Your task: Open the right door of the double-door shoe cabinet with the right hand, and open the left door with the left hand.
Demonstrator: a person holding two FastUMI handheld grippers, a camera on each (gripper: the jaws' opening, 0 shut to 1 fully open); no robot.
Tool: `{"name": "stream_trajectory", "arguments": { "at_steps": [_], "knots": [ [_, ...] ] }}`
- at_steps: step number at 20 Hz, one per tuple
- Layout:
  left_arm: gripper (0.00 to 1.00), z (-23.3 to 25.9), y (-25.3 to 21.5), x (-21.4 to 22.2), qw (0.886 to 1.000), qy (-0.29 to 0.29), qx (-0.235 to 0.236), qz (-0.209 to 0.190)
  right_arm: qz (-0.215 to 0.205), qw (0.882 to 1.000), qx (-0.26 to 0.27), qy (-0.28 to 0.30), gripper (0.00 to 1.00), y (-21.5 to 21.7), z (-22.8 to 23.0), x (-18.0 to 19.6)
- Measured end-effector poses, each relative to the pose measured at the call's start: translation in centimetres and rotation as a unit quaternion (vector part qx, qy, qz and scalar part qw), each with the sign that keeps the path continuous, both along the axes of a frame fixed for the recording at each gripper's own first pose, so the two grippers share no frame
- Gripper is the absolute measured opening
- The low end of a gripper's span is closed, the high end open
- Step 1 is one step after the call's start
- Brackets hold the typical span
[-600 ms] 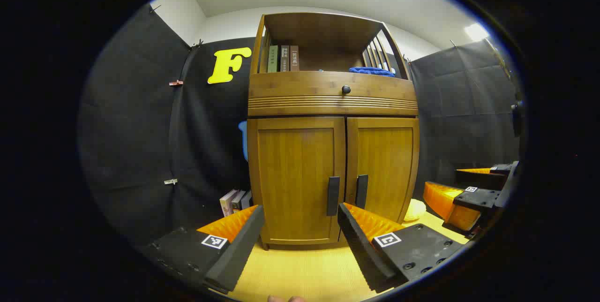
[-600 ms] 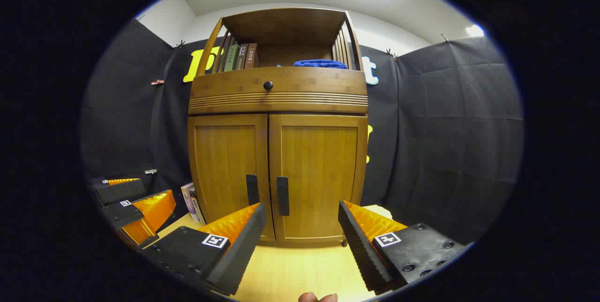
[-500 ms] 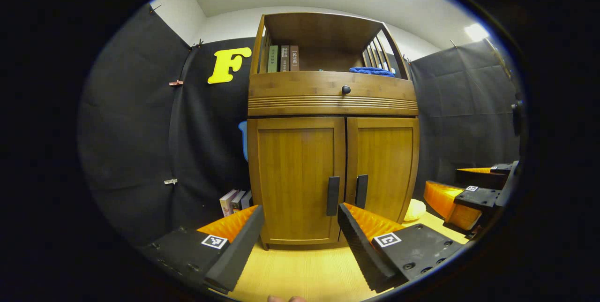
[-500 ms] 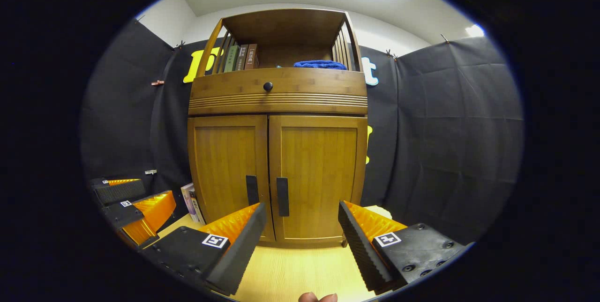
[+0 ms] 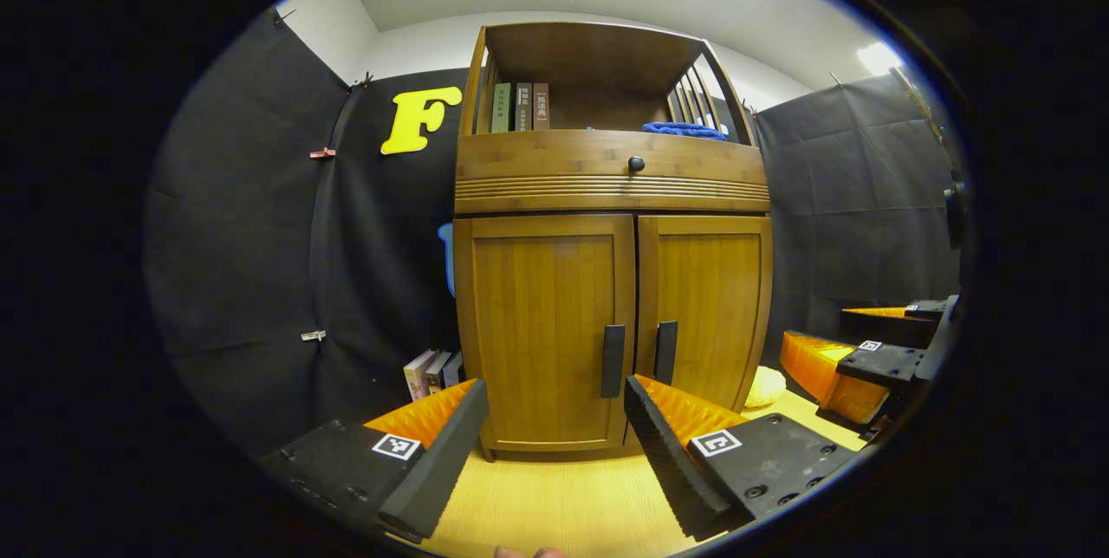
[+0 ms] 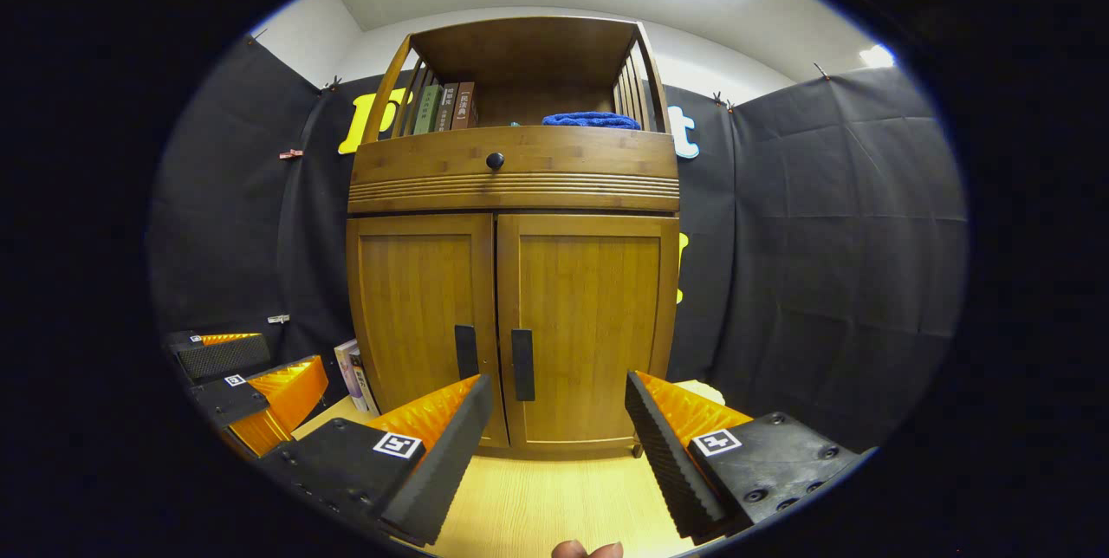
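Observation:
A wooden shoe cabinet (image 5: 611,185) (image 6: 513,181) stands ahead with both lower doors closed. The left door (image 5: 546,333) (image 6: 420,324) and the right door (image 5: 706,311) (image 6: 589,328) each carry a dark vertical handle (image 5: 612,360) (image 5: 665,353) (image 6: 466,351) (image 6: 522,364) beside the centre seam. My left gripper (image 5: 554,398) is open, short of the cabinet, roughly in line with the left door. My right gripper (image 6: 559,393) is open too, in front of the right door. Each gripper shows at the edge of the other's view (image 5: 853,363) (image 6: 251,385), apart from the cabinet.
Above the doors is a drawer with a round knob (image 5: 636,164) (image 6: 495,160), then an open shelf with books (image 5: 518,107) and a blue cloth (image 6: 591,119). More books (image 5: 431,370) lean on the floor left of the cabinet. Wooden floor (image 5: 563,497) lies in front.
Both views have shifted only slightly; the cabinet sits a touch lower and left in the left gripper view. Doors stay closed and both grippers stay open.

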State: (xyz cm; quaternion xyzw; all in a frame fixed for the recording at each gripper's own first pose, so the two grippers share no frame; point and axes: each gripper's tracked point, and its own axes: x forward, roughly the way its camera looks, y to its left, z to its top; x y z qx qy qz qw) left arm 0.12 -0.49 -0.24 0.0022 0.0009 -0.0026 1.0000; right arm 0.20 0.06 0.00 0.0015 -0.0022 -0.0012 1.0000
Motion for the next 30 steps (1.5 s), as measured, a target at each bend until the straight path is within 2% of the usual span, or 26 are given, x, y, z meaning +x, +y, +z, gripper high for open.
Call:
{"name": "stream_trajectory", "arguments": {
  "at_steps": [7, 13, 19, 26, 30],
  "knots": [
    [0.98, -0.3, 0.1, 0.3, 1.0, 0.001, -0.001, 0.0, 0.004, 1.0, 0.0, -0.006, 0.97, 0.2, 0.3, 0.7],
    [0.98, -0.7, 0.6, 1.5, 1.0, 0.003, -0.002, 0.003, 0.007, 1.0, 0.0, 0.001, 0.97, 0.4, -0.3, 3.4],
    [0.98, -1.4, 1.5, 3.2, 1.0, 0.008, -0.003, 0.002, 0.018, 1.0, 0.0, 0.016, 0.98, 1.4, -1.3, 8.5],
    [0.98, -2.3, 2.6, 5.2, 1.0, 0.016, -0.001, -0.005, 0.048, 0.998, -0.002, 0.046, 0.98, 4.2, -5.5, 15.9],
    [0.98, -3.2, 3.4, 5.8, 1.0, 0.025, 0.0, -0.004, 0.049, 0.996, 0.028, 0.065, 0.98, 5.1, -7.8, 19.3]
  ]
}}
